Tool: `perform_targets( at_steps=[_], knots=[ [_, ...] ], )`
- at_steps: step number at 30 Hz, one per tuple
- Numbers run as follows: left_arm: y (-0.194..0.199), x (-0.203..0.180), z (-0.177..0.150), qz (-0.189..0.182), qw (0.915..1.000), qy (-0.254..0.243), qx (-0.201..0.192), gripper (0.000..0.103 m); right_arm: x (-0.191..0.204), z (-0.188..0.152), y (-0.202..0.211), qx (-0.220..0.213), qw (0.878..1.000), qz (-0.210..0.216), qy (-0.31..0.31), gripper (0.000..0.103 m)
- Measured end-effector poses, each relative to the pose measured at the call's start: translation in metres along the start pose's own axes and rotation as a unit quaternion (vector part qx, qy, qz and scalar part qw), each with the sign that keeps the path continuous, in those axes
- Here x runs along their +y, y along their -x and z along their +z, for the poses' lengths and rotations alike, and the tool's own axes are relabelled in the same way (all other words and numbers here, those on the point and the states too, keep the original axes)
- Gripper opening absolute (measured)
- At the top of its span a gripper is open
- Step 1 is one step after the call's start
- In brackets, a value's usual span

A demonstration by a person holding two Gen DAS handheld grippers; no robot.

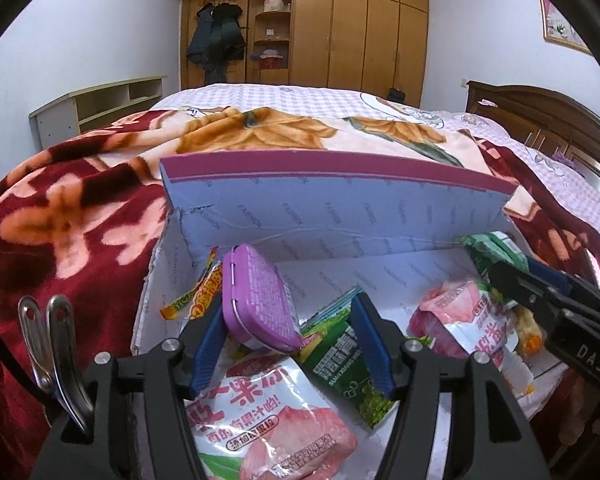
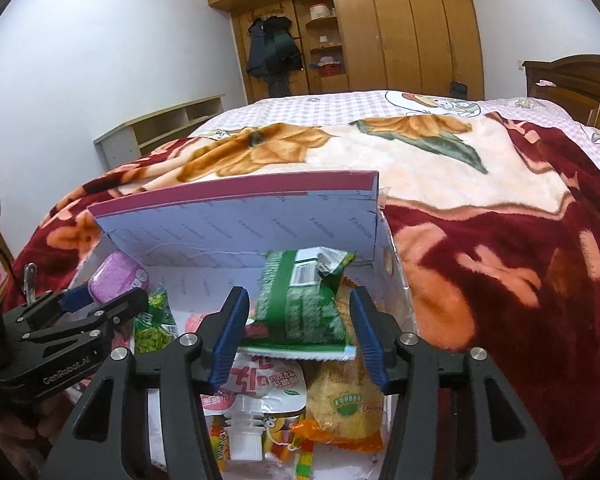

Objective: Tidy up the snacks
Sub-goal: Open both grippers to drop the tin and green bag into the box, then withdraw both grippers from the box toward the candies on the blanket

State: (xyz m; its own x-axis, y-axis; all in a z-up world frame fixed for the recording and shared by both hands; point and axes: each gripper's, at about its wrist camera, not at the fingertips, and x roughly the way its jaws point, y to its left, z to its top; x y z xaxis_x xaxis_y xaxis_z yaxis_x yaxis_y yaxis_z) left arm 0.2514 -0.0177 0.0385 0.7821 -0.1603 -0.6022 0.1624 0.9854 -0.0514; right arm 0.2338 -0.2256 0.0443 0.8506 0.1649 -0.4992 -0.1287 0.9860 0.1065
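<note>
Tools (image 1: 290, 344) (image 2: 298, 336) part-open, gripping nothing, over snack box (image 1: 340, 208).

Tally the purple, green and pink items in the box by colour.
Purple tin: 1
Green packets: 2
Pink pouches: 2
Total: 5
</note>
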Motion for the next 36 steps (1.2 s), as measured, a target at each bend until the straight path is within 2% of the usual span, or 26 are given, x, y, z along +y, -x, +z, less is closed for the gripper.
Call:
perform_targets(
  at_steps=[3, 21, 27, 36],
  knots=[
    [0.005, -0.001, 0.0, 0.001, 1.0, -0.003, 0.0, 0.065, 0.003, 0.001, 0.007, -0.011, 1.0, -0.001, 0.007, 0.062],
    [0.078, 0.006, -0.004, -0.002, 0.9997, -0.009, -0.024, 0.065, 0.016, -0.009, 0.068, -0.039, 0.999, 0.012, 0.005, 0.063],
    [0.105, 0.013, -0.015, 0.001, 0.9997, -0.013, -0.02, 0.065, 0.019, -0.021, 0.086, -0.038, 0.999, 0.026, -0.009, 0.063],
    [0.133, 0.03, -0.046, 0.032, 0.999, -0.03, 0.0, 0.065, 0.026, -0.042, 0.116, -0.048, 0.998, 0.033, -0.019, 0.063]
  ],
)
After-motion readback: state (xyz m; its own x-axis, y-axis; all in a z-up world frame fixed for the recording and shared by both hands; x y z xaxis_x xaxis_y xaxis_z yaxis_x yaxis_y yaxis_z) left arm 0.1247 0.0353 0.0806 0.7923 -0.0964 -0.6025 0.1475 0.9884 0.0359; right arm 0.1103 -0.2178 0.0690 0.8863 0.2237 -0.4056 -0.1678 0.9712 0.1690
